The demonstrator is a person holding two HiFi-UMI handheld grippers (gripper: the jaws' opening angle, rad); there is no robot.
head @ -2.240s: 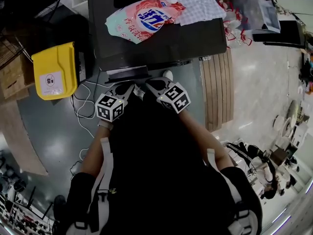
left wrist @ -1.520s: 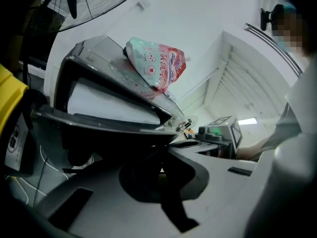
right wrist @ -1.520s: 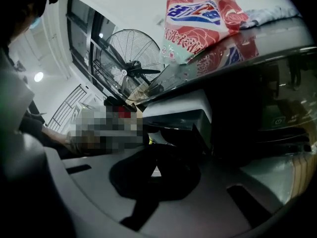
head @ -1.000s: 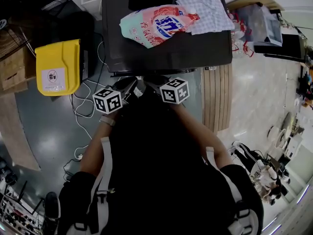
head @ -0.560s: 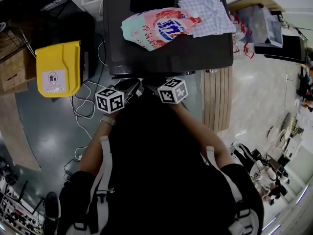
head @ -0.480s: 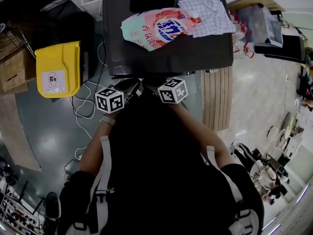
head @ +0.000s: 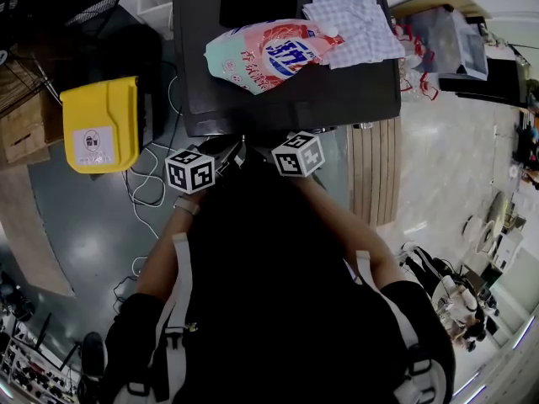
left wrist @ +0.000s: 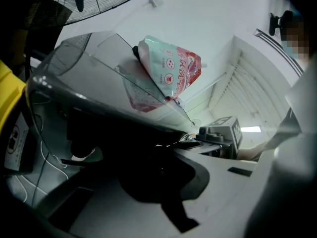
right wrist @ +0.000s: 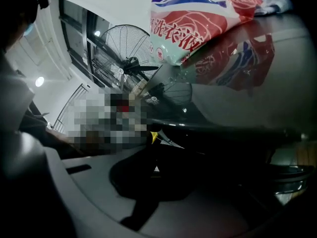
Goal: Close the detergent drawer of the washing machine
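Note:
The washing machine's dark top [head: 286, 99] fills the upper middle of the head view, with a pink and teal detergent bag [head: 269, 53] lying on it. Both grippers are pressed close to the machine's front edge, side by side. My left gripper [head: 229, 151] and right gripper [head: 256, 147] almost touch each other. In the left gripper view the grey jaws [left wrist: 171, 182] meet in a thin slit against the dark front. The right gripper [right wrist: 156, 170] looks the same. The detergent drawer no longer sticks out; its face is lost in shadow.
A checked cloth [head: 349, 11] lies on the machine's back right. A yellow bin [head: 99, 124] and loose cables [head: 147, 175] sit on the floor to the left, wooden slats [head: 375, 162] to the right. A standing fan [right wrist: 126, 58] is at the far left.
About two seconds ago the drawer stuck out from the machine's front. Both grippers have since moved forward to the front edge, and the drawer has gone in. Little has moved in the last half second.

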